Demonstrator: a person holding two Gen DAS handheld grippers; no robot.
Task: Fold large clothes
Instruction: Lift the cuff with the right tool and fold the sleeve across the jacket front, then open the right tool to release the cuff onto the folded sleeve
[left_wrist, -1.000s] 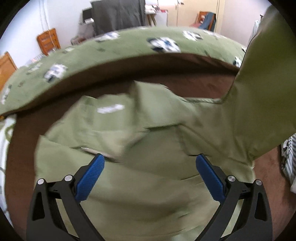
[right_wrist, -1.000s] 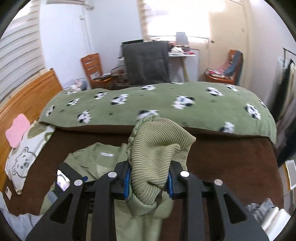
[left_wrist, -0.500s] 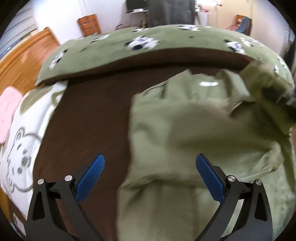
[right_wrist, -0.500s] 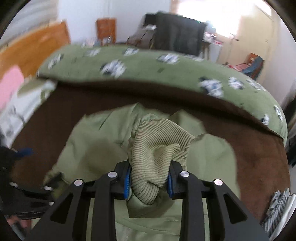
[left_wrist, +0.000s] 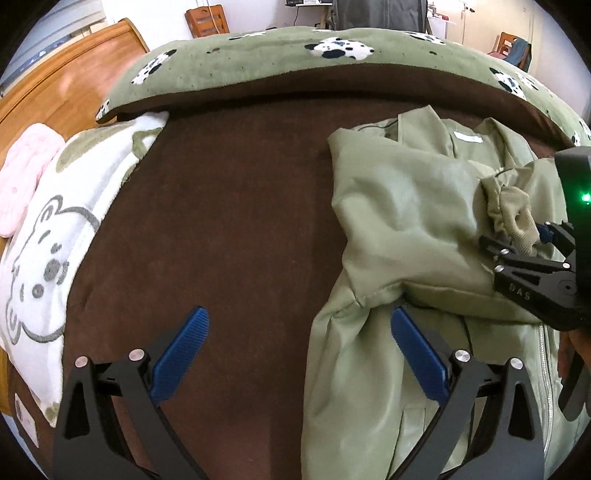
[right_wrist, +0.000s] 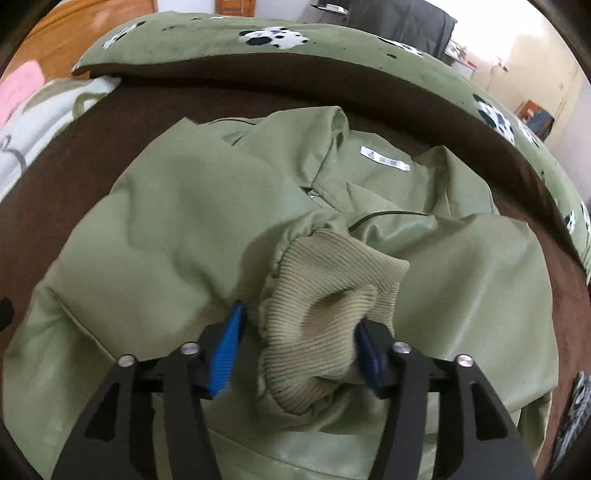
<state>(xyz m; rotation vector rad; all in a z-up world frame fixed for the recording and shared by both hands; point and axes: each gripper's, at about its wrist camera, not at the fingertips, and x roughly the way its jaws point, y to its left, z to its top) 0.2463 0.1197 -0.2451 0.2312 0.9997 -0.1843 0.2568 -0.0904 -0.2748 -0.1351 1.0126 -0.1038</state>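
Observation:
An olive green jacket (left_wrist: 399, 206) lies front up on the brown bed sheet (left_wrist: 221, 184), collar and white label (right_wrist: 384, 158) towards the far side. One sleeve is folded across the chest, and its ribbed cuff (right_wrist: 332, 280) rests on the body. My right gripper (right_wrist: 301, 317) has the cuff between its jaws, which are opening; the left pad stands clear of the rib. From the left wrist view the right gripper (left_wrist: 517, 251) sits at the cuff (left_wrist: 513, 210). My left gripper (left_wrist: 298, 317) is open and holds nothing, hovering over the jacket's left edge and the sheet.
A green blanket (left_wrist: 258, 62) with black-and-white prints is bunched along the far side. A bear-print pillow (left_wrist: 55, 229) and a pink cushion (left_wrist: 22, 166) lie at the left by the wooden headboard (left_wrist: 66, 85). A hand (left_wrist: 569, 354) holds the right gripper. Striped cloth (right_wrist: 576, 406) lies at the right.
The right gripper came down with the cuff and laid the sleeve over the jacket's chest; its jaws have spread. The left gripper swung left, off the jacket's middle to its left edge.

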